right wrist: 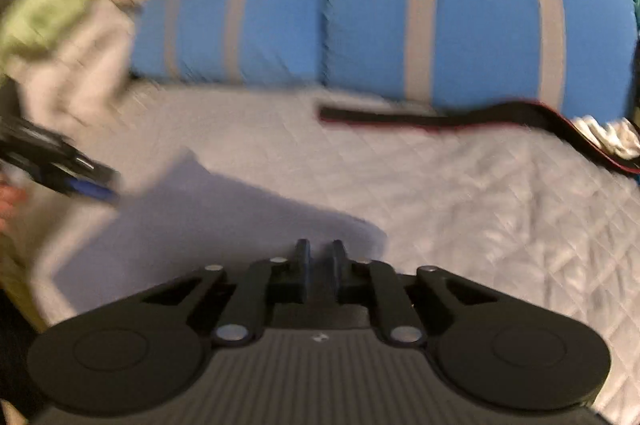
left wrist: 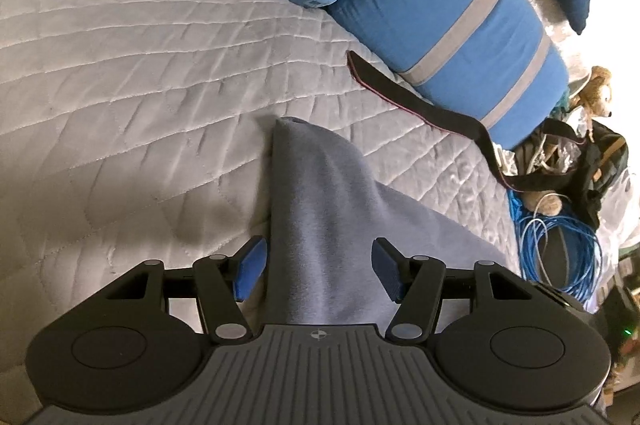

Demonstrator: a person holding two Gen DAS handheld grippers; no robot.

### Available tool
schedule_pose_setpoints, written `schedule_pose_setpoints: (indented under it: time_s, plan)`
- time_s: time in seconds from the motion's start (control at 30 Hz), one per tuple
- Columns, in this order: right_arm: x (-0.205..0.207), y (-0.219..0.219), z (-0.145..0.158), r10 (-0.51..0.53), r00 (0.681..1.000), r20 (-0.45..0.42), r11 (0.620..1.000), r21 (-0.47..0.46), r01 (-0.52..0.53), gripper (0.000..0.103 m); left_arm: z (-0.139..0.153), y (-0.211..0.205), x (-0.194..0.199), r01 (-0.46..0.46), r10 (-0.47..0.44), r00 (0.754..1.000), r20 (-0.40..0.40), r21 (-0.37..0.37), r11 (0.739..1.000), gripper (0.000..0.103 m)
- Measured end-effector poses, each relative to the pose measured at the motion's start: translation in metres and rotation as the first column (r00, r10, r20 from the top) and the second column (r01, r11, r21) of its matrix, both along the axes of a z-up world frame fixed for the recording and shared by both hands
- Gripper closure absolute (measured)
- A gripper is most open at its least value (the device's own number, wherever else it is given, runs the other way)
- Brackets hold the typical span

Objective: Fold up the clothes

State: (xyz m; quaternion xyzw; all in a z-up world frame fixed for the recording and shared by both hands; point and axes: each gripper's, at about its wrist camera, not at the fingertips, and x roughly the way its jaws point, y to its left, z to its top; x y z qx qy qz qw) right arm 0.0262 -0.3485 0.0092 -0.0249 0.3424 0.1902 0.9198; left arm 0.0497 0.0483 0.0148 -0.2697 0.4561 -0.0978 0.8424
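Cloth (left wrist: 320, 225), grey, runs between the half-open left gripper (left wrist: 318, 271); right gripper (right wrist: 320, 267) nearly closed at the cloth's 5 o'clock edge, grip unclear.

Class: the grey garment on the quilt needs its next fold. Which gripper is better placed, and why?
Probably the left gripper: its open jaws straddle the grey garment. The right gripper sits nearly closed at the garment's edge.

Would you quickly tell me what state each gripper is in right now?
Left gripper: open, the grey garment lying between its pads, not pinched.
Right gripper: nearly closed at the garment's edge; the blur hides whether it grips cloth.
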Motion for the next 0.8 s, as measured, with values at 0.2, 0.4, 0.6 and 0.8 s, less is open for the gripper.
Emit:
schedule_pose_setpoints:
  time_s: [0.2, 0.4, 0.6, 0.8]
  plan:
    - [0.019, -0.008, -0.025, -0.068, 0.991, -0.118, 0.997, 0.031, 0.072, 0.089, 0.004, 0.004, -0.003, -0.011, 0.011, 0.999, 0.043, -0.014, 1.0, 0.047]
    - [0.025, -0.025, -0.034, -0.098, 0.978, -0.185, 0.981, 0.148, 0.127, 0.089, 0.022, -0.009, -0.011, 0.026, -0.029, 0.985, 0.172, 0.02, 0.999, 0.047]
    - [0.025, -0.024, -0.031, -0.094, 0.979, -0.18, 0.982, 0.148, 0.121, 0.089, 0.027, -0.076, 0.003, 0.186, -0.252, 0.938, 0.238, 0.268, 0.945, 0.048]
    - [0.007, -0.004, -0.009, -0.028, 0.999, -0.046, 0.997, 0.072, 0.031, 0.091, -0.004, -0.128, 0.015, 0.237, -0.349, 0.92, 0.179, 0.454, 0.859, 0.05]
